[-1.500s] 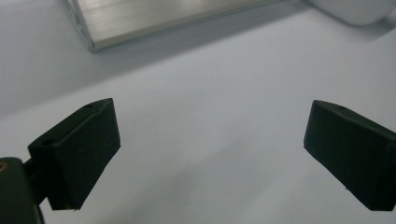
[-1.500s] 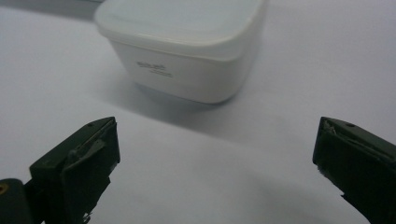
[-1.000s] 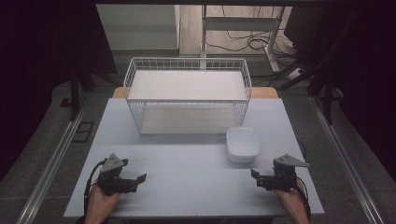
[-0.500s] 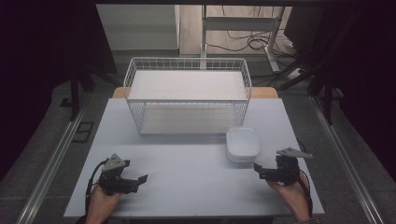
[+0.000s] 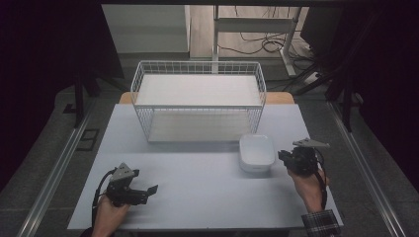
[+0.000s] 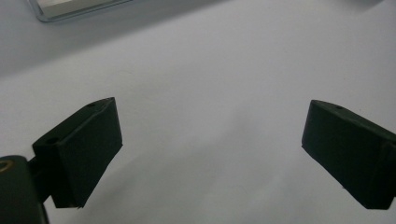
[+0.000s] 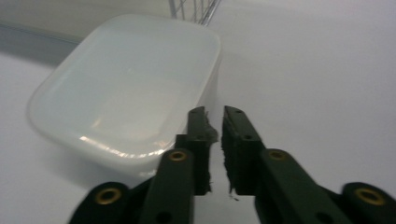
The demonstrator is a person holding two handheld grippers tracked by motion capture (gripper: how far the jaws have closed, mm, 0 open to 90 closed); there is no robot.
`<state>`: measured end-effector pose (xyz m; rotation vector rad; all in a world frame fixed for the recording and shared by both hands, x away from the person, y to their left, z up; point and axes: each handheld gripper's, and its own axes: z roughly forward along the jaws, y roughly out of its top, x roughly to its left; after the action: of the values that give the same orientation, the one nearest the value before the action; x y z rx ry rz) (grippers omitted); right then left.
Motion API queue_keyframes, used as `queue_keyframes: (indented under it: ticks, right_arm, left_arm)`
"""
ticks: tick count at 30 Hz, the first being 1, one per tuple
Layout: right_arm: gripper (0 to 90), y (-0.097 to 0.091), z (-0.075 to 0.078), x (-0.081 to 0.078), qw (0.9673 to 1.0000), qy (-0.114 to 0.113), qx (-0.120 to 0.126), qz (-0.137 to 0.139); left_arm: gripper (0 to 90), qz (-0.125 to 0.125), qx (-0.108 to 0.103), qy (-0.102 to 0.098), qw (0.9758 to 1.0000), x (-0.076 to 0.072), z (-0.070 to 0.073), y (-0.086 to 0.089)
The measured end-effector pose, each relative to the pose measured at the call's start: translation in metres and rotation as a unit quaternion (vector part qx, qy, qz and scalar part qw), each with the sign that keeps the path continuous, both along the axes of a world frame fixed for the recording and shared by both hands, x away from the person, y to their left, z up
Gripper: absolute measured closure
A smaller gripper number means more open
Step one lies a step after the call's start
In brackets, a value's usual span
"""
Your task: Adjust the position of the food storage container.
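My right claw point(image 5: 284, 157) has just been closing, its jaws now nearly together with nothing between them, just beside the white lidded container point(image 5: 256, 152) on the desk point(image 5: 197, 173) before the wire basket point(image 5: 197, 101). My left claw point(image 5: 148, 190) gapes wide.

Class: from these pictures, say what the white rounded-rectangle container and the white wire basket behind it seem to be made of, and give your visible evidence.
White rounded-rectangle container: probably translucent plastic, smooth and semi-gloss, with soft highlights along its moulded rounded rim. White wire basket: likely metal wire with a white coating, judged from its thin, straight grid bars.
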<state>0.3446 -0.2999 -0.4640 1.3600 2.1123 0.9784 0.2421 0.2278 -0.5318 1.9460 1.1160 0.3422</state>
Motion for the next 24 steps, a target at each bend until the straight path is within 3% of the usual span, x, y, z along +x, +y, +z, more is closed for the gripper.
queue_keyframes:
  ticks: [3,12,19,24]
  right_arm:
    - [89.4,0.003,0.001,0.013,0.9998,-0.004,-0.009,-0.015]
    - [89.6,0.016,-0.011,0.061,0.9993,0.014,0.005,-0.034]
    - [89.6,0.025,-0.014,0.071,0.9993,0.026,0.018,-0.018]
    - [89.6,0.045,-0.015,0.069,0.9991,0.032,0.022,0.018]
  left_arm:
    - [4.5,-0.003,-0.002,0.004,1.0000,0.000,-0.001,-0.001]
    - [4.6,-0.010,0.001,0.010,0.9999,0.001,-0.001,-0.002]
    - [4.8,-0.011,-0.007,0.013,0.9998,0.002,-0.002,-0.002]
    - [4.8,-0.015,-0.006,0.014,0.9998,0.002,-0.002,-0.003]
